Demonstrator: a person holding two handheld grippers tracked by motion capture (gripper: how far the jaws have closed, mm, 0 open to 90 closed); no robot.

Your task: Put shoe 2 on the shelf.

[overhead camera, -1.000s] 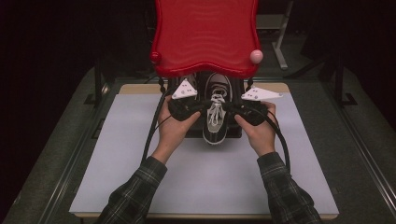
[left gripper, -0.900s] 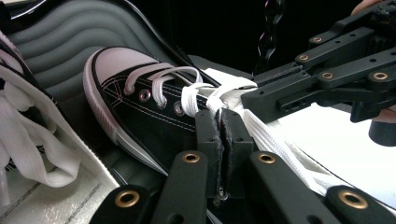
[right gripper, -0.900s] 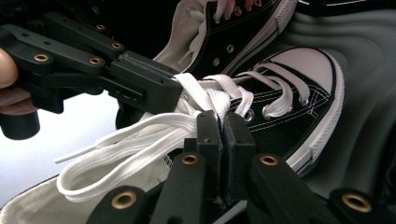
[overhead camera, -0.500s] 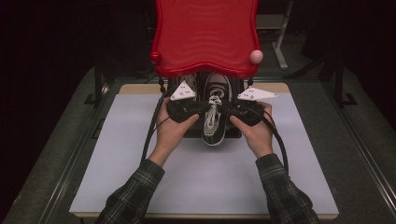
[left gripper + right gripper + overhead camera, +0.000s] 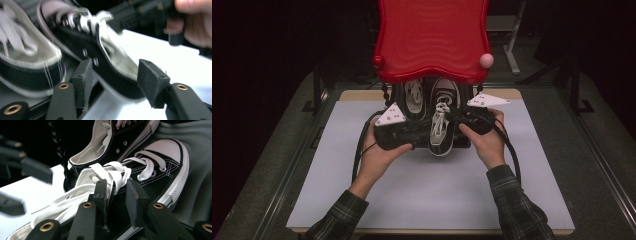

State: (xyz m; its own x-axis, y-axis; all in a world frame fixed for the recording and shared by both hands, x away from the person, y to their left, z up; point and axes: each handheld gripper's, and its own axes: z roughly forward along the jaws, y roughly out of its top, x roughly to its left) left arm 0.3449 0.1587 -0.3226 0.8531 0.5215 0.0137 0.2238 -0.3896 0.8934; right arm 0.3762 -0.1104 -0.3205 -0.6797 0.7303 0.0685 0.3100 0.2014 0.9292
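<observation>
Two black sneakers with white laces and toe caps sit side by side at the far middle of the white mat (image 5: 422,195), their toes tucked under a red panel (image 5: 432,37) that stands over them. The left shoe (image 5: 414,99) lies further back; the right shoe (image 5: 443,122) reaches out toward the person, its heel over the mat. In the right gripper view both seem to rest on a grey moulded base (image 5: 200,170) — whether it is a tray or a stand cannot be told.

The left gripper (image 5: 414,137) lies level, pointing across toward the right shoe. Its jaws have just been opening and now stand spread, with the shoe's heel between them; in the left gripper view the left pad sits just beside the black side wall, the right pad clear of it, though blur hides any contact.

The right gripper (image 5: 451,116) reaches in from the other side at the lacing. Its jaws are drawn close around the bunched white laces (image 5: 113,173) — the laces run between the pads, seemingly pinched.

Two hands (image 5: 379,157), one per gripper, in plaid sleeves. Two round knobs on the panel's lower corners, one red (image 5: 378,61), one pink (image 5: 486,60).
</observation>
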